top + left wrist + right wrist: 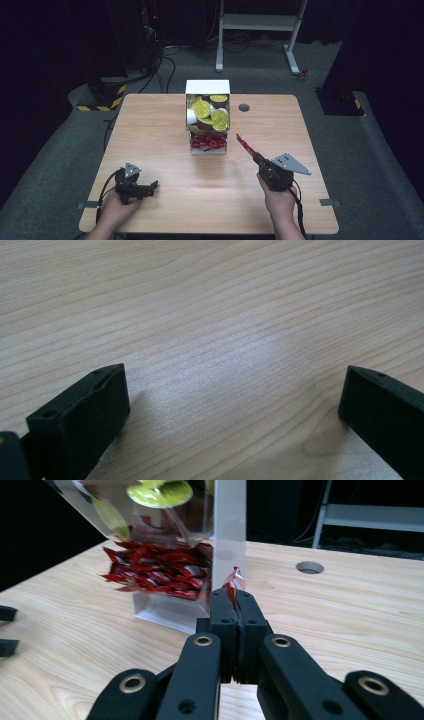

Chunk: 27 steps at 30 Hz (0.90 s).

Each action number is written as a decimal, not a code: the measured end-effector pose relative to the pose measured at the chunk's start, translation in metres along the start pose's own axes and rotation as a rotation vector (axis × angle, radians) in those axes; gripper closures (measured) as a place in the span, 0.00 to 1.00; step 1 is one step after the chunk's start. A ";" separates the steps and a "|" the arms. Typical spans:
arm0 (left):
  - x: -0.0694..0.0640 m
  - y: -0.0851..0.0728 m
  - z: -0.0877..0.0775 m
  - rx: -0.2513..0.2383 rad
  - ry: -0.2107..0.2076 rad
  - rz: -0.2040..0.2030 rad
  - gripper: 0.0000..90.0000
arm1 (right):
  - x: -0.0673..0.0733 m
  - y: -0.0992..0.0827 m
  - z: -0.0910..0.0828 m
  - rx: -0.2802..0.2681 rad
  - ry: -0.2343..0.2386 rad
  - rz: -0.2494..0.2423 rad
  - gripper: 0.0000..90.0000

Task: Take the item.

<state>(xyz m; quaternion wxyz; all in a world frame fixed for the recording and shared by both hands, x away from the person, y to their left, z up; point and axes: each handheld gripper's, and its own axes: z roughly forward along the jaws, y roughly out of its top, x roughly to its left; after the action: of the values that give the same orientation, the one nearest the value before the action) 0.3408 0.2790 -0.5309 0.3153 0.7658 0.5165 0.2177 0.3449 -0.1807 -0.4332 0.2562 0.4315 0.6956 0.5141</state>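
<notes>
High view recorded one right hand-held gripper [254, 156], jaws closed on a single red sachet [245, 144] that jutted forward and up from between the pads, clear of the surface [165, 125]. Right gripper view listed the same sachet [233, 582] as a narrow, glossy red packet with a crimped, silvery tip, pinched by its lower end, the free end standing just beyond the jaw tips. Ahead of that hand-held gripper and slightly to its left stood a clear dispenser box [227, 525], its lower compartment heaped with matching red sachets [160, 570], its upper compartment holding yellow-lidded pods [207, 112]. Handling, by estimate: very light, thin, limp and slick foil; likely to bend or slide if taken by the tip, so best gripped across a flat end seam, as it was, with modest pressure to spare the contents. Left hand-held gripper [145, 189] rested low near the front edge, well apart from the box, jaws standing wide with only bare wood between them in the left gripper view.
</notes>
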 end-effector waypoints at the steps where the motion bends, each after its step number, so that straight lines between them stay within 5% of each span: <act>1: 0.000 0.000 0.000 0.003 0.000 0.004 0.00 | -0.002 0.000 0.001 0.004 -0.005 0.003 0.99; 27: 0.000 0.000 0.000 0.003 0.000 0.005 0.00 | -0.036 0.007 0.019 0.036 -0.127 -0.011 0.99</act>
<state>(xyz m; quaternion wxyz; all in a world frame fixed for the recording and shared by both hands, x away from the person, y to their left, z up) 0.3408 0.2793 -0.5307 0.3134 0.7675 0.5152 0.2178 0.3806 -0.2020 -0.4359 0.2947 0.4643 0.6894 0.4715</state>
